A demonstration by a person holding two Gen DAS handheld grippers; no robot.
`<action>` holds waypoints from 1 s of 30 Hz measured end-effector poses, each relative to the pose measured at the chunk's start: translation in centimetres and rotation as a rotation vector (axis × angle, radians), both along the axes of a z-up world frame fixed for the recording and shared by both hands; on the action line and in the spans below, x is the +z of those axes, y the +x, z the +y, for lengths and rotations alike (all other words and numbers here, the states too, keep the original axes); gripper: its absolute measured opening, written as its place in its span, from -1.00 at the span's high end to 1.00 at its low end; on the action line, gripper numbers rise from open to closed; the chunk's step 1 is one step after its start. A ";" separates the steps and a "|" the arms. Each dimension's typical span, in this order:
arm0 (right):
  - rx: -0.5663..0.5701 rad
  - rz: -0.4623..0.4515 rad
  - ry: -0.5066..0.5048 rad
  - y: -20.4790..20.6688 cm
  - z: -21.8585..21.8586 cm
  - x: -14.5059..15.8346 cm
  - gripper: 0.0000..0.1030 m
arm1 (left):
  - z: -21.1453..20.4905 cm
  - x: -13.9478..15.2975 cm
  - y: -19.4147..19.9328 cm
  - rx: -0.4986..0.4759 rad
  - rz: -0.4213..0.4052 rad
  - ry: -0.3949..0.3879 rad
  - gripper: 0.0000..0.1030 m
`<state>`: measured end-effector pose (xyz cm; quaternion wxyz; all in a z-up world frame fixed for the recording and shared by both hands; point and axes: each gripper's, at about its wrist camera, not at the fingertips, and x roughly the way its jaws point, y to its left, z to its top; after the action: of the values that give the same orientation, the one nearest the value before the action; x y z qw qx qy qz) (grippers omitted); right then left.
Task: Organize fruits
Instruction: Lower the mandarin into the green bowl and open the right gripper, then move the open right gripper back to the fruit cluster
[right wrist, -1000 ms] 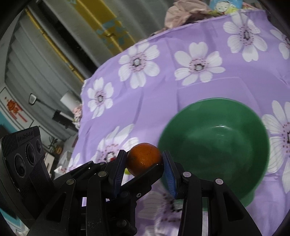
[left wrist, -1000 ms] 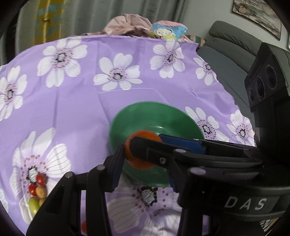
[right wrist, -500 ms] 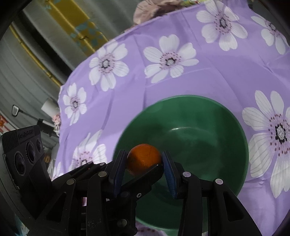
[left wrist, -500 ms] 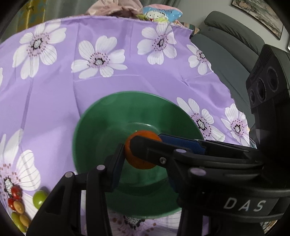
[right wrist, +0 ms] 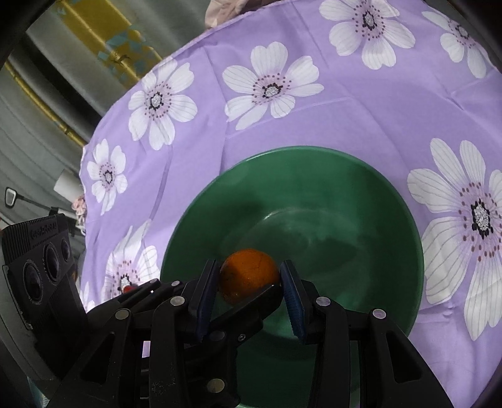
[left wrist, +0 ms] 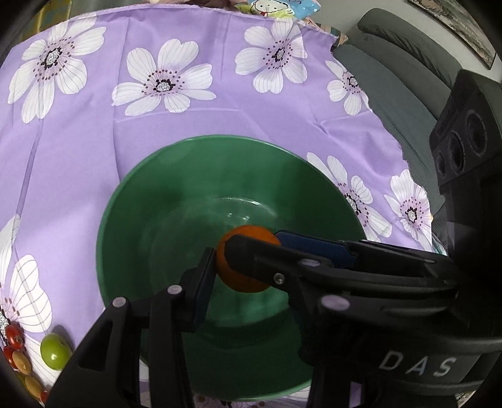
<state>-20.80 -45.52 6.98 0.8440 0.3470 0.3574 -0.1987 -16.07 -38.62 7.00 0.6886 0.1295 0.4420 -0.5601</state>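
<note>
One orange [left wrist: 240, 277] hangs low inside a green bowl [left wrist: 219, 138] on the purple flowered cloth. Both grippers grip this same orange crosswise. In the left wrist view my left gripper [left wrist: 248, 270] is shut on it; the left pad touches its side and the right pad is hidden behind the right gripper [left wrist: 254, 240], which reaches in from the right. In the right wrist view the right gripper [right wrist: 249, 276] presses both blue pads on the orange [right wrist: 248, 270] over the bowl [right wrist: 298, 149]. One of the left gripper's fingers [right wrist: 251, 301] crosses just beneath it.
Small fruits lie on the cloth left of the bowl: a green one [left wrist: 55, 351], red ones [left wrist: 14, 337] and yellowish ones [left wrist: 22, 361]. A grey sofa [left wrist: 392, 78] stands past the table's right edge. A pile of cloth and a printed bag [left wrist: 282, 6] sit at the far edge.
Both grippers carried the orange forward and down, from the bowl's near-left rim to low over its inside. The bowl now fills more of both views. The grips have not changed.
</note>
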 end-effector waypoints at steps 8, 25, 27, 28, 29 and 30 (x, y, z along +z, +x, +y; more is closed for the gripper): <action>-0.013 0.038 0.011 0.3 -0.1 -0.5 0.16 | -0.6 -0.7 -0.1 0.011 0.012 0.035 0.17; -0.092 0.008 -0.045 -0.5 0.0 0.3 -0.27 | 2.1 1.8 0.5 0.064 -0.036 0.037 -0.19; -0.114 -0.003 -0.079 -0.7 0.2 0.7 -0.49 | 3.9 2.6 1.3 0.103 -0.030 0.014 -0.26; -0.124 -0.009 -0.089 -0.7 0.2 0.9 -0.51 | 5.2 3.1 1.8 0.131 -0.029 0.002 -0.28; -0.139 -0.011 -0.102 -0.7 0.3 0.9 -0.55 | 6.1 3.6 2.1 0.156 -0.030 -0.004 -0.32; -0.150 -0.007 -0.115 -0.7 0.4 0.9 -0.55 | 7.0 3.9 2.5 0.177 -0.030 -0.012 -0.34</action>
<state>-21.49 -45.16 7.92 0.8466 0.3246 0.3152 -0.2804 -13.58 -31.63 10.85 0.7428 0.0943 0.4380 -0.4976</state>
